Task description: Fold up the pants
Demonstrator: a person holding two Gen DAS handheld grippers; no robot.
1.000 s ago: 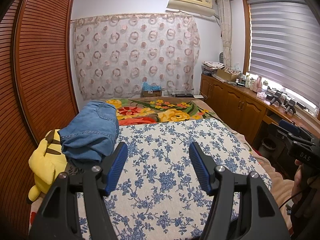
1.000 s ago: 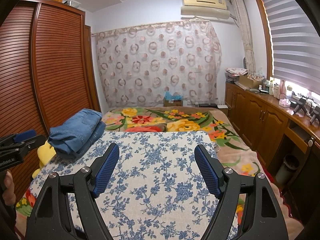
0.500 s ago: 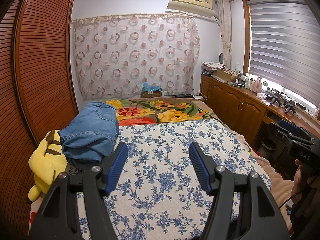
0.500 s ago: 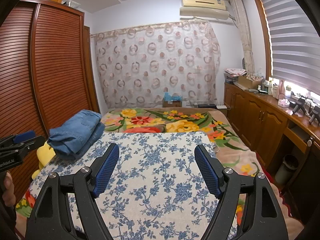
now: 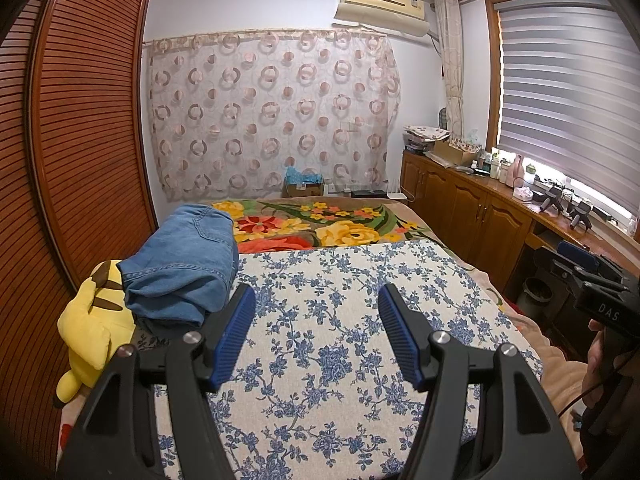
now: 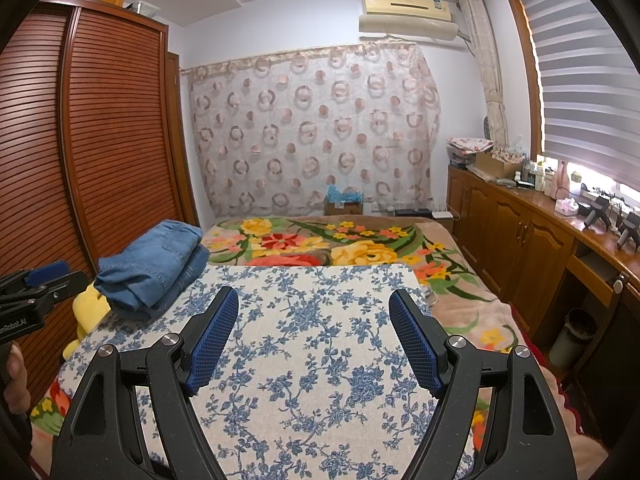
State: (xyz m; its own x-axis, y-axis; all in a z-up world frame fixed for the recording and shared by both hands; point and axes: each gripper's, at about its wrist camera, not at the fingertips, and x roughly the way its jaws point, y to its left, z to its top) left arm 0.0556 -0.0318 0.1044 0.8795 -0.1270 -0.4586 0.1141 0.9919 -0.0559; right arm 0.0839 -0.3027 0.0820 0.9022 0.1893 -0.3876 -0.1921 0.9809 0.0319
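- Far left, the toy [image 5: 90, 320] lies at the bed edge by the wardrobe [image 5: 80, 140]; the jeans [image 5: 184, 264] rest partly on it, prob. parked there to keep the middle free.
- The jeans look already folded into a thick stack, on the left edge of the cloth [image 5: 340, 320], not spread out. We judge the folding is done or nearly.
- Our left gripper [image 5: 316, 308] hangs above the cloth w/ jaws wide, holding nothing, just right of the jeans and not touching them.
- Our right gripper [image 6: 314, 312] is also wide and empty, over the cloth center, well apart from the jeans [image 6: 150, 266].
- At right, the cabinet [image 6: 520, 240] w/ small items has no part in the task.
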